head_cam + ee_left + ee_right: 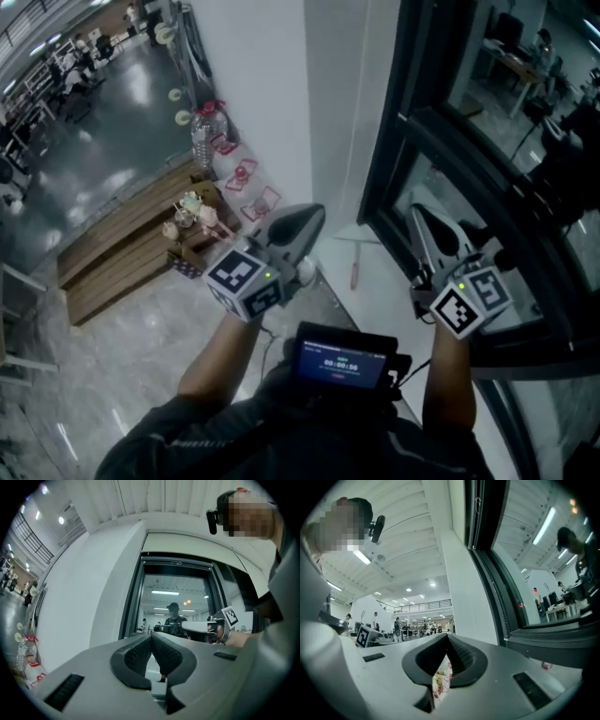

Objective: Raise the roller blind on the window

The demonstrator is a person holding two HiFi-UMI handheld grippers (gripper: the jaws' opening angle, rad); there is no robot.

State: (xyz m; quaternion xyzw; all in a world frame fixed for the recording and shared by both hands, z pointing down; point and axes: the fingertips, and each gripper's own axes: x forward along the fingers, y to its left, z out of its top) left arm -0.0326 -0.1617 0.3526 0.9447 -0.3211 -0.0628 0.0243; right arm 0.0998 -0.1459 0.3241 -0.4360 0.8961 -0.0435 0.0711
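**Both grippers level beside the window, jaws clenched on nothing.**

Head view, left to right: brown wooden planks on the grey floor. A clear plastic water bottle at the foot of the white wall. The left gripper, tips together, nothing between. A small black screen unit at the person's chest. The right gripper, tips together, nothing between, close to the tall black-framed glass window. The roller blind shows in the left gripper view only as a dark bar along the window's top edge, long axis level. A thin reddish rod lies on the white ledge at the frame's foot. There is open floor left of the wall.
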